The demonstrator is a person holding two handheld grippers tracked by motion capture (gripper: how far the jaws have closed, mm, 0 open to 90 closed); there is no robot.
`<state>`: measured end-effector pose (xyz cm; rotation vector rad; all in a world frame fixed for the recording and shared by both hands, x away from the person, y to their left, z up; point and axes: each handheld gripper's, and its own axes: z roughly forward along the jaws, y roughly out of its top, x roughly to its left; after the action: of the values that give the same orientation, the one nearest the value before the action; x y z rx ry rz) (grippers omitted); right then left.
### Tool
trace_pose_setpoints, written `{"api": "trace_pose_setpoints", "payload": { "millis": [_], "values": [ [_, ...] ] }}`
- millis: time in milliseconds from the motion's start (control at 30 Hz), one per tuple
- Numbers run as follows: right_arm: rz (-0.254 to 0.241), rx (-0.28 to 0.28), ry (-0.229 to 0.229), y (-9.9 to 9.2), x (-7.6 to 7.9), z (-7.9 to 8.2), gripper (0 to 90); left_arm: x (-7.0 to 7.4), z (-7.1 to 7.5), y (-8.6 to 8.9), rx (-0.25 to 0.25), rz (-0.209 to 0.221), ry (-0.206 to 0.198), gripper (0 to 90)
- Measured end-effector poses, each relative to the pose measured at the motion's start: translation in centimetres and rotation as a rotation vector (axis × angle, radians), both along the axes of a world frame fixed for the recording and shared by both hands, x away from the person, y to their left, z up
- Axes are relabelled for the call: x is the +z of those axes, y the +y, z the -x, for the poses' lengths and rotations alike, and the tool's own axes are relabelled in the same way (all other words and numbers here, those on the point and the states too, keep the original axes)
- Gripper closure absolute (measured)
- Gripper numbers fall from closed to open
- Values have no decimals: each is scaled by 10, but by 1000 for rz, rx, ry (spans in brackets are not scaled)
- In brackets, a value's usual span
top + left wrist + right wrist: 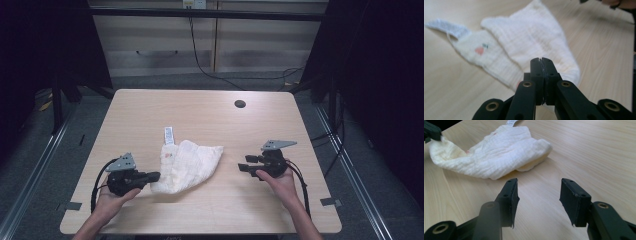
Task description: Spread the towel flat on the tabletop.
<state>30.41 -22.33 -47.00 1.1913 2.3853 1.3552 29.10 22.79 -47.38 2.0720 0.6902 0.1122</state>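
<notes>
A white, loosely folded cloth (192, 165) (531, 40) (494, 152) lies on the wooden table (150, 105), its label tag (169, 135) (446, 27) pointing away from me. A small red mark shows on it. My left gripper (156, 176) (541, 61) is shut, its tips at the cloth's near left edge; I see nothing between the jaws, though a thin fold could be hidden there. In the right gripper view its tip (432, 132) meets the cloth's far corner. My right gripper (244, 163) (539, 185) stands open just right of the cloth, holding nothing.
A round cable hole (240, 104) sits near the table's far right. Cabinets and a hanging cable (200, 60) stand behind the table. Dark frames flank both sides, and bits of tape mark the near corners.
</notes>
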Motion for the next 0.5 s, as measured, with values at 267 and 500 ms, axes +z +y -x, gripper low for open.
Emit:
{"api": "trace_pose_setpoints", "payload": {
  "millis": [267,500],
  "values": [
    [-1,51,-34,31,11,-19,509,-24,-10,0,27,-79,68,889],
    [0,55,11,52,0,-50,478,-26,-13,6,41,-28,99,889]
  ]
}}
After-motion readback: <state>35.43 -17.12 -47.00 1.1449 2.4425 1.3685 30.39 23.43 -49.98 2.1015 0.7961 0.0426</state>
